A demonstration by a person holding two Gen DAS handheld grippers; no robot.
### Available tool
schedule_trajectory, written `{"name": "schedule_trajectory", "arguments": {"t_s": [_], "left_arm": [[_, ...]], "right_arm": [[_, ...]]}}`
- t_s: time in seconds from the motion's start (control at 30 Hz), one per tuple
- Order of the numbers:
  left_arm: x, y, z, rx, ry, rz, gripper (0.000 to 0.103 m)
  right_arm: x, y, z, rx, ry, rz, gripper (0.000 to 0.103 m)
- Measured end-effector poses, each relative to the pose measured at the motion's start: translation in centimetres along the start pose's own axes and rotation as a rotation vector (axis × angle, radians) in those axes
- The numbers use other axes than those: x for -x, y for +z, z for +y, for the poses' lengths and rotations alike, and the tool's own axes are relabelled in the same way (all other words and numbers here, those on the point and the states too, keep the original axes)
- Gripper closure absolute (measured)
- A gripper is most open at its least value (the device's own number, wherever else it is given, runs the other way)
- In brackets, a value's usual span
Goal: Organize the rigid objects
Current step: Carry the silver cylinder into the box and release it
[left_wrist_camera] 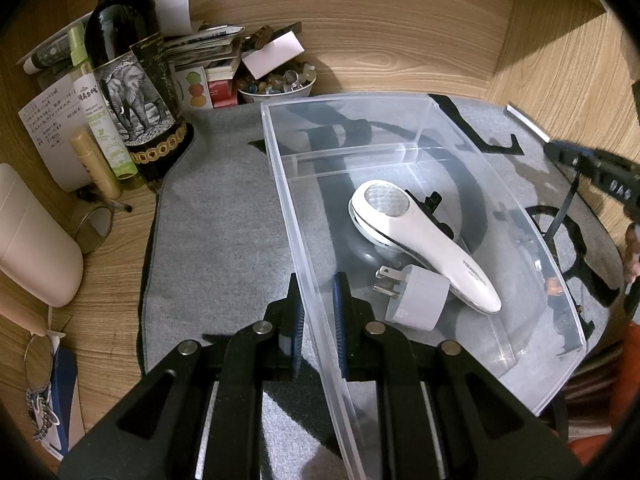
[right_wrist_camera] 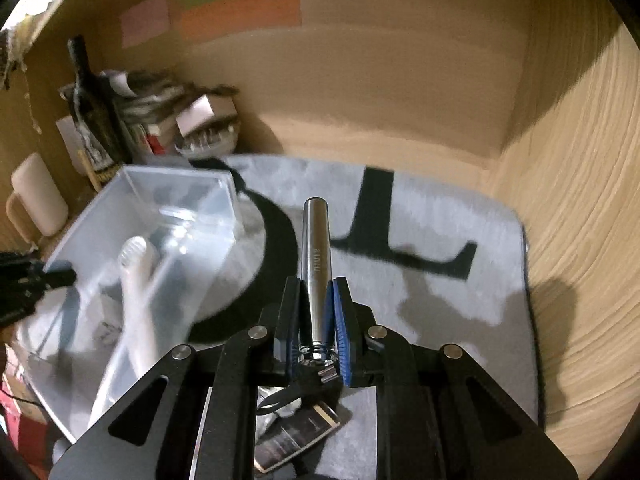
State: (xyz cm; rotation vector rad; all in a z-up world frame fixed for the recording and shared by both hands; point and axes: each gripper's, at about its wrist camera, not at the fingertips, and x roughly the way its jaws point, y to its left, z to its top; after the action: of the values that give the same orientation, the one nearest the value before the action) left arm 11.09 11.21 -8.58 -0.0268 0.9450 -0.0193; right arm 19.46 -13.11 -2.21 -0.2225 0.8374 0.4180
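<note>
We are working in a wood-grain alcove whose desk is covered by a grey mat (left_wrist_camera: 224, 208) printed with big black letters. On it sits a clear plastic bin (left_wrist_camera: 280, 168), and inside lie a white handheld device (left_wrist_camera: 424, 240) with a textured round head and a grey plug adapter (left_wrist_camera: 420, 300), its prongs pointing left; the two touch. Our left gripper (left_wrist_camera: 318, 320) straddles the bin's near-left wall, one blue pad outside, one inside, pinching the plastic. Our right gripper (right_wrist_camera: 316, 320) is clamped on a metal cylinder (right_wrist_camera: 316, 248), which points forward above the mat, to the right of the bin; a threaded end shows between the pads.

Along the left wall stands a dark wine bottle (left_wrist_camera: 132, 80) with an elephant label, a green spray bottle (left_wrist_camera: 96, 108) and a yellowish tube (left_wrist_camera: 96, 168) beside it, with stacked papers and a bowl of stones (left_wrist_camera: 276, 84) behind the bin's far corner. A cream-coloured rounded object (left_wrist_camera: 36, 240) is cut off at the left edge.

The right wrist view is motion-blurred, so the bin's contents smear there. Beneath that gripper a dark card and some black straps lie on the mat, too hidden to identify. In the left view the right gripper shows only as a dark shape at the frame's right edge.
</note>
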Motion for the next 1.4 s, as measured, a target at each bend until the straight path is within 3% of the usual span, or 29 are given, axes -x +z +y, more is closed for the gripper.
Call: {"name": "schedule_trajectory", "arguments": {"t_s": [0.37,0.7,1.03,1.4], "left_arm": [[0.0,0.0,0.0,0.002,0.0,0.001,0.09],[0.0,0.0,-0.1,0.002,0.0,0.001,0.09],[0.0,0.0,-0.1,0.003,0.001,0.001,0.09],[-0.1,0.1,-0.3,0.005,0.001,0.001,0.09]], "right_arm": [[3.5,3.0,4.0,0.073,0.066,-0.132,0.089],[3.7,4.0,8.9,0.161,0.159,-0.153,0.089],[0.3,2.4,13.2,0.266,0.22,-0.042,0.089],[-2.9,0.0,14.8,0.331,0.246,0.117,0.089]]}}
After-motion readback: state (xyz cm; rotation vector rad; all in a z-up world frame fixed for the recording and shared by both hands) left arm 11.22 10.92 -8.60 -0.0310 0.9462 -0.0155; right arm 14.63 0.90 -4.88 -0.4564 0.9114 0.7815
